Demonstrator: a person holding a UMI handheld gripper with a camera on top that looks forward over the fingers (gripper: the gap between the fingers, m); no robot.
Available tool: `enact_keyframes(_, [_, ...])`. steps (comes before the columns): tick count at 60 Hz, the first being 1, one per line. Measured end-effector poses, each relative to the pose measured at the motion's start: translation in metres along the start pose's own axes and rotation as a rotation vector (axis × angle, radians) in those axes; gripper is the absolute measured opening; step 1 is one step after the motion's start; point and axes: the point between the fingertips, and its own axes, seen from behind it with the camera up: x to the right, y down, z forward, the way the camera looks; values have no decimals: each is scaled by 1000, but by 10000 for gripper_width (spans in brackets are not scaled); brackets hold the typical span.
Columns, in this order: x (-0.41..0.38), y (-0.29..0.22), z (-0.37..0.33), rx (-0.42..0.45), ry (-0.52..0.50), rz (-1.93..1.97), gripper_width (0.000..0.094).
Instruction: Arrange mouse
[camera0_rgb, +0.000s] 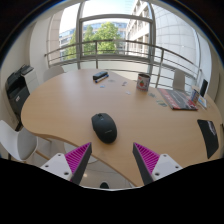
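On the gripper view, the approach step is being judged as in hand: the mouse (104, 126) is not yet being gripped. The tongs (113, 160) are being held wide open with nothing between the pink pads (78, 158). The mouse is being seen lying on the wooden table (60, 105), just ahead of the fingers and roughly centred on the gap between them, slightly toward the left finger. Next move is being judged as a forward and downward reach until the mouse sits between the pads, then a close on its sides. Beyond the mouse, a small dark object (100, 75), a box (144, 82) and a magazine (177, 98) are being seen well apart from it, near the far edge. Chairs (18, 92) are being seen around the table.
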Motion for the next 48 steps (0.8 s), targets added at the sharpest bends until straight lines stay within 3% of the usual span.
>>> enact_keyframes(18, [-19, -51, 92, -8, -46, -41, 821])
enact_keyframes(26, [-17, -61, 101, 8, -58, -44, 665])
enact_keyframes(30, [-14, -63, 103, 17, -65, -53, 535])
enact_keyframes(48, [-11, -60, 101, 3, -60, -29, 378])
